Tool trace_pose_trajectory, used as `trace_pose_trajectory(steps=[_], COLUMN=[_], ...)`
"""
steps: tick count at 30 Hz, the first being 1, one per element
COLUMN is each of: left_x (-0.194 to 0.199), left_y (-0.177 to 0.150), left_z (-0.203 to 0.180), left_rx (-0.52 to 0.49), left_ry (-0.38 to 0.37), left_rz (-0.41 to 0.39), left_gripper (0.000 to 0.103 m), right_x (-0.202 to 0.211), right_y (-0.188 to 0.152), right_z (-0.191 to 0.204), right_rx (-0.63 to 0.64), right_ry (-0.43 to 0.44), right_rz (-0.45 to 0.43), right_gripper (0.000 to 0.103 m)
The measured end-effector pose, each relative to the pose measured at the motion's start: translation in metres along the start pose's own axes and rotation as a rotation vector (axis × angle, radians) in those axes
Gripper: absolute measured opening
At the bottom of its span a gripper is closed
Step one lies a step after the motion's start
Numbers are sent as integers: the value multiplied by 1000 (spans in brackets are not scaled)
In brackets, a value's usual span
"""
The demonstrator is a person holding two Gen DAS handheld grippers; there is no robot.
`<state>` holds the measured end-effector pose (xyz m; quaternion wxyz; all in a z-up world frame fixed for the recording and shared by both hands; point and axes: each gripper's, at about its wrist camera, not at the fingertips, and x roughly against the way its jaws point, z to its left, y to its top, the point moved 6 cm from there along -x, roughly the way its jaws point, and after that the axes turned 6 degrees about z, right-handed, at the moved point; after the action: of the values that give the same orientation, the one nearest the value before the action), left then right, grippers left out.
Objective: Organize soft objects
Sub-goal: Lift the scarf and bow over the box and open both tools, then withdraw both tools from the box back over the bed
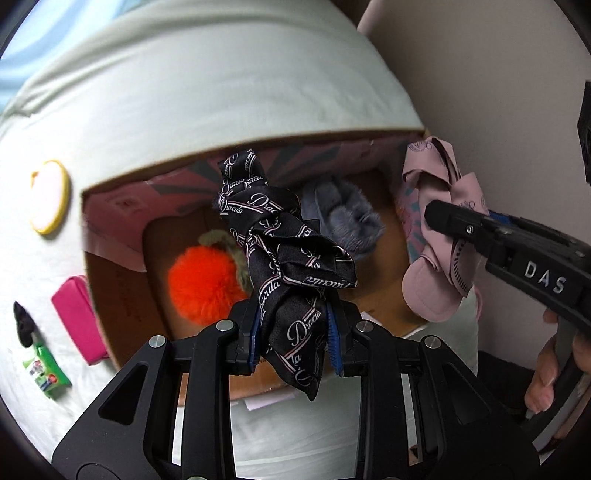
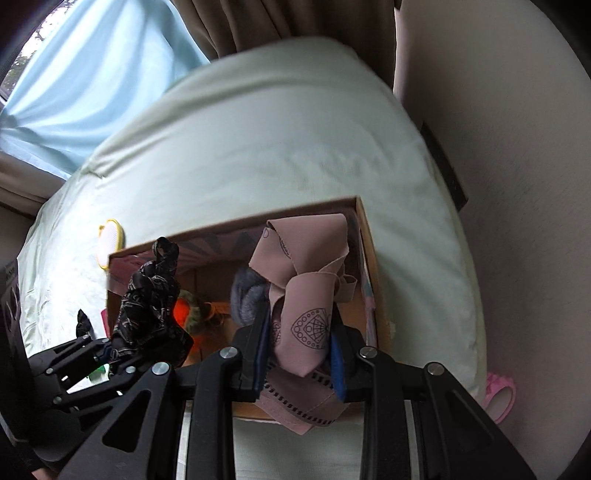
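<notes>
Fingers of the left gripper (image 1: 291,339) are clenched on a black scarf (image 1: 284,258) printed with white lettering, its crumpled length rising above the blue pads over the open cardboard box (image 1: 110,280). The right gripper (image 2: 301,354) likewise grips a dusty-pink scarf (image 2: 306,291) with dark line patterns, bunched between its pads and hanging over the box's right side; a person's hand (image 1: 554,365) shows on its handle in the left wrist view. Inside the box, on its cardboard floor, lie an orange fluffy ball (image 1: 203,284) toward the left wall and a grey furry item (image 1: 347,218) toward the far right corner. The box stands on a pale bed (image 2: 258,129). Just beside its left wall lies a pink pouch (image 1: 77,317), and farther left a small green packet (image 1: 46,369) with a dark item (image 1: 23,321) beside it. Near the box's far left corner sits a round yellow-rimmed object (image 1: 50,195). At the bed's right edge lies a pink roll (image 2: 500,397). Beyond the bed hang a light-blue curtain (image 2: 92,74) and a brown one (image 2: 277,22).
</notes>
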<state>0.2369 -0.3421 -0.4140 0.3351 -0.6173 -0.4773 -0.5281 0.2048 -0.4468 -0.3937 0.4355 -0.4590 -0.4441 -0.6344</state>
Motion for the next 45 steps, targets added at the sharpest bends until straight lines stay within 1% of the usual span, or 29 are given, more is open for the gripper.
trace_pose_trajectory(steps=[2,4,5,6,7,8,9,10,12,15,21,22,26,28,32,37,41,45], left_x=[-6,-6,-2,1,4,7,8,7,6,10,36,40,59,70,96,134,167,201], left_y=[0,3,3,2,3,3,3,3,1,-2,-12,-10,-15,-20,-31,-49,-67,-90], left_z=[-1,-3,-3,-2,1,4,5,6,10,15,20,17,12,10,7,5,12,28], left_rx=[-12,-23,-25,-23,-20,-20,-22,-20,-11,-2,18,20,17,21,25,24,50,97], left_ry=[2,10,19,41,73,90,86,71,61,78,68,66,82,93,87,106,114,118], left_rz=[17,8,-6,-7,-16,-30,-28,-18,-10,-12,-68,-76,-108,-130,-181,-244,-301,-352], left_gripper=[25,31,52,89,103,102,103,103,103,103,103,103,103,103,103,103,103,103], right_x=[-7,-10,-10,-9,-8,-7,-5,-4,-2,1,16,21,40,52,76,110,135,160], right_y=[2,3,4,5,7,9,10,10,9,6,-2,-4,-11,-16,-27,-43,-57,-70], right_z=[-3,-2,-2,-2,-4,-6,-5,-7,-8,-9,2,4,10,13,19,25,34,47], right_rx=[2,8,6,0,-6,-12,-20,-27,-38,-38,10,16,27,36,63,60,66,82], right_ry=[5,6,12,22,36,45,55,68,83,89,84,84,88,89,77,82,76,94], right_rz=[21,41,50,50,40,30,22,18,13,1,-46,-56,-96,-116,-162,-211,-243,-283], right_gripper=[26,28,37,56,67,89,101,102,102,102,102,102,102,102,102,102,102,102])
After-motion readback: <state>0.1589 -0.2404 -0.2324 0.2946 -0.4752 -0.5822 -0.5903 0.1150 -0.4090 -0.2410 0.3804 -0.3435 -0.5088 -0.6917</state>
